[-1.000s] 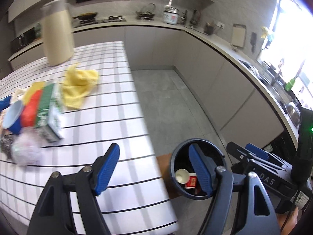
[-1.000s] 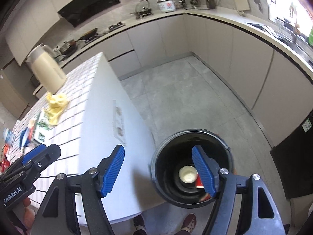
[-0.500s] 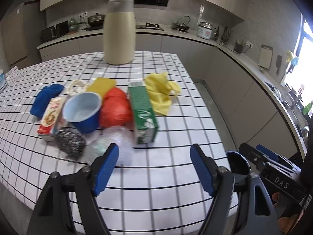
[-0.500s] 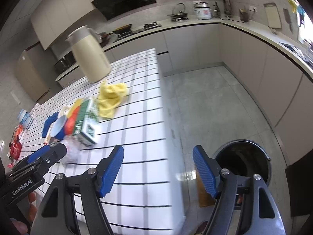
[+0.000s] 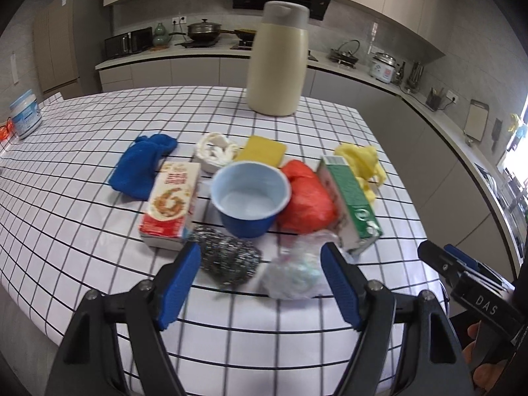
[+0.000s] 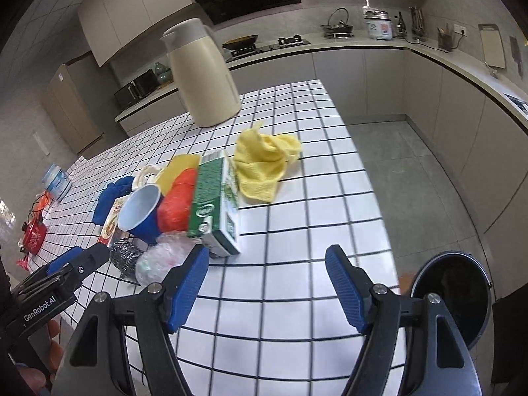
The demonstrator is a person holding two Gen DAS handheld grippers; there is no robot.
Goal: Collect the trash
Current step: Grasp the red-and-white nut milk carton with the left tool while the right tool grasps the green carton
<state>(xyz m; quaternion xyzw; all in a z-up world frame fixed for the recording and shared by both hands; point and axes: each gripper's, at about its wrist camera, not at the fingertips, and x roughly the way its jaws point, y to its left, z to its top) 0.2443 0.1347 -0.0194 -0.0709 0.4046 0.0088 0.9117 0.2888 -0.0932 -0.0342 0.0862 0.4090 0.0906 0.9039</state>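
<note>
A pile of items lies on the checked table [image 5: 82, 204]: a crumpled clear plastic bag [image 5: 295, 269], a steel scourer [image 5: 229, 259], a red-white carton [image 5: 171, 201], a blue cup [image 5: 250, 198], a red bag [image 5: 307, 198] and a green carton [image 5: 351, 203]. My left gripper [image 5: 260, 283] is open and empty, just short of the scourer and plastic bag. My right gripper [image 6: 267, 287] is open and empty over the table's near right part, right of the green carton [image 6: 214, 204]. The black trash bin [image 6: 452, 293] stands on the floor at the lower right.
A cream jug [image 5: 277, 59] stands at the table's far side. A yellow cloth [image 6: 264, 161], a yellow sponge [image 5: 264, 150], a blue cloth [image 5: 142, 168] and a white bowl [image 5: 216, 151] lie around the pile. A white jar [image 5: 24, 117] sits far left. Kitchen counters [image 6: 462, 76] run along the right.
Both grippers swung left from above the trash bin to face the table. The left one moved in close to the pile. Both stayed open and empty.
</note>
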